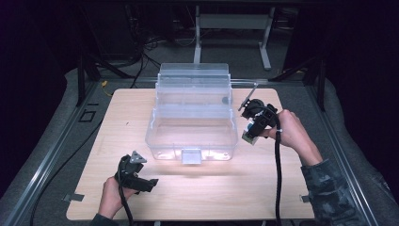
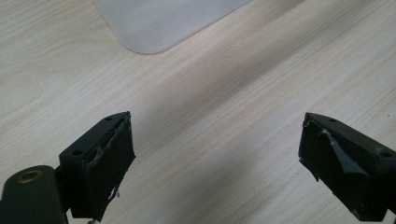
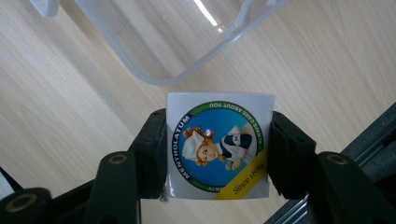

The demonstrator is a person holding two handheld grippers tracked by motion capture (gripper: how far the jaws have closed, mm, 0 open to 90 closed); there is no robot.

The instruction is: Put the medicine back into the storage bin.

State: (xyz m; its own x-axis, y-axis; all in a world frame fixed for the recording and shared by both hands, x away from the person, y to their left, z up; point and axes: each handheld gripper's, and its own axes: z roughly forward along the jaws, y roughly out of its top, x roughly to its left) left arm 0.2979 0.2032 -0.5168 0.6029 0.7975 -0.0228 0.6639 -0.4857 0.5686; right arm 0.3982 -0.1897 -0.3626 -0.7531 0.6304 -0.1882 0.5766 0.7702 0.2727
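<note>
Item 1, lower left of the high view: left gripper (image 1: 149, 182), held low over the wooden table (image 1: 263, 197). Its jaws stand wide apart with nothing between them; its own view looks past them at bare wood and one rounded corner of clear plastic.

Item 2, right of centre in the high view: right gripper (image 1: 251, 133), jaws clamped on both side faces of a small Mentholatum box (image 3: 219, 145), its printed face towards the camera.

Item 3, centre of the high view: clear tiered organiser box (image 1: 193, 110), lid open, trays empty as far as can be seen, just left of the carried box.

Handling note, as a judgement: carry the Mentholatum box level over the near rim, lower it inside a compartment before parting the jaws, and keep the grip square so the carton does not twist. The idle gripper could steady the organiser's front.
</note>
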